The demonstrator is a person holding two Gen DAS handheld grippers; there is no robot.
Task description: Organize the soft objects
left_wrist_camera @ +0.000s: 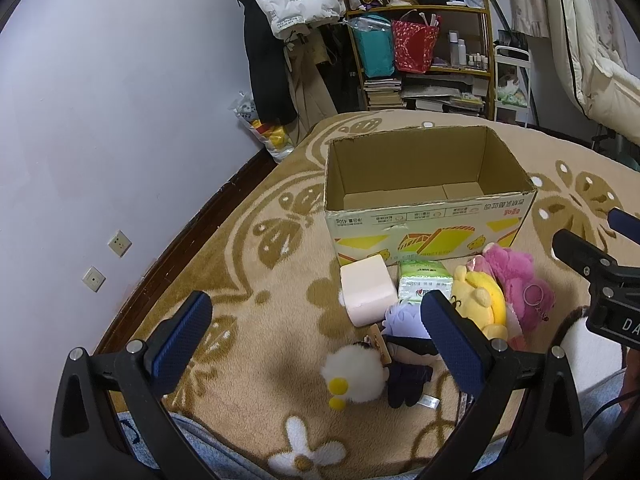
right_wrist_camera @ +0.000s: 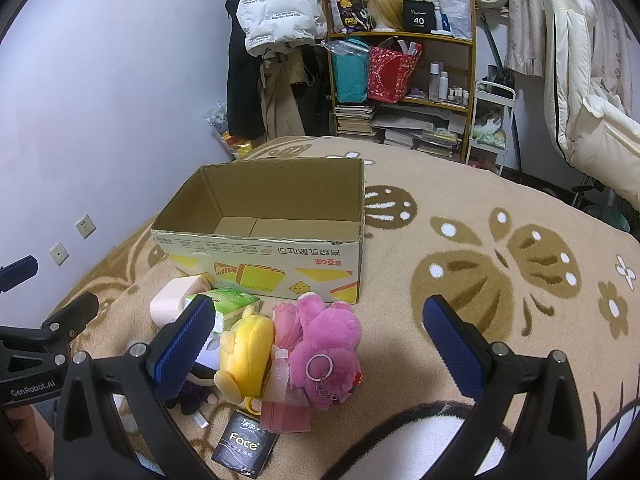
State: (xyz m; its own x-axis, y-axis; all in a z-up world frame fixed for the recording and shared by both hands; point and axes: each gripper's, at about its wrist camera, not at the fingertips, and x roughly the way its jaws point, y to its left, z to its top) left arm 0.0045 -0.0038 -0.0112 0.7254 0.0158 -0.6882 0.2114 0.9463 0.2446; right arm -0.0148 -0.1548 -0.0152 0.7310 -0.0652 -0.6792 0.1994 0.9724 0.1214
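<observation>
An empty cardboard box [left_wrist_camera: 428,220] [right_wrist_camera: 264,264] stands open-topped on a beige patterned blanket. In front of it lie soft things: a pink plush [left_wrist_camera: 516,284] [right_wrist_camera: 326,344] with a key ring, a yellow plush [left_wrist_camera: 480,300] [right_wrist_camera: 248,348], a white fluffy chick toy [left_wrist_camera: 356,372], a dark doll [left_wrist_camera: 404,372] [right_wrist_camera: 192,384], a pink tissue pack [left_wrist_camera: 368,284] [right_wrist_camera: 176,300] and a green tissue pack [left_wrist_camera: 424,282] [right_wrist_camera: 232,304]. My left gripper [left_wrist_camera: 316,336] is open above the blanket, left of the pile. My right gripper [right_wrist_camera: 320,340] is open, with the pink plush between its fingers but untouched.
A black "Face" packet [right_wrist_camera: 246,446] and a pink sachet [right_wrist_camera: 286,404] lie at the pile's near edge. Behind the bed stand a cluttered shelf [left_wrist_camera: 420,40] [right_wrist_camera: 400,72], hanging coats [left_wrist_camera: 296,0] and a white cart [right_wrist_camera: 490,120]. A wall with sockets [left_wrist_camera: 119,243] is at left.
</observation>
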